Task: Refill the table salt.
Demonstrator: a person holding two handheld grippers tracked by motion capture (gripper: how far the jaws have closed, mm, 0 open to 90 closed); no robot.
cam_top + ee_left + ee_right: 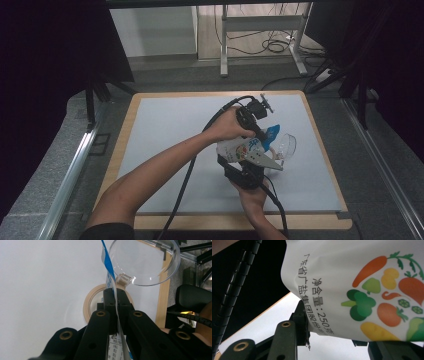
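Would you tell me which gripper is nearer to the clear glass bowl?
Left. The left gripper pinches the pouch's blue top edge right beside the clear glass bowl; the right gripper holds the pouch's far end.

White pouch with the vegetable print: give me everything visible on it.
The pouch is a soft white bag, plastic by the look, printed with colourful vegetables and black Chinese text, with a blue band at its flat top edge. It is held above the table, tilted toward a clear bowl. The left tongs pinch the top edge shut; the right tongs grip the body lower down.
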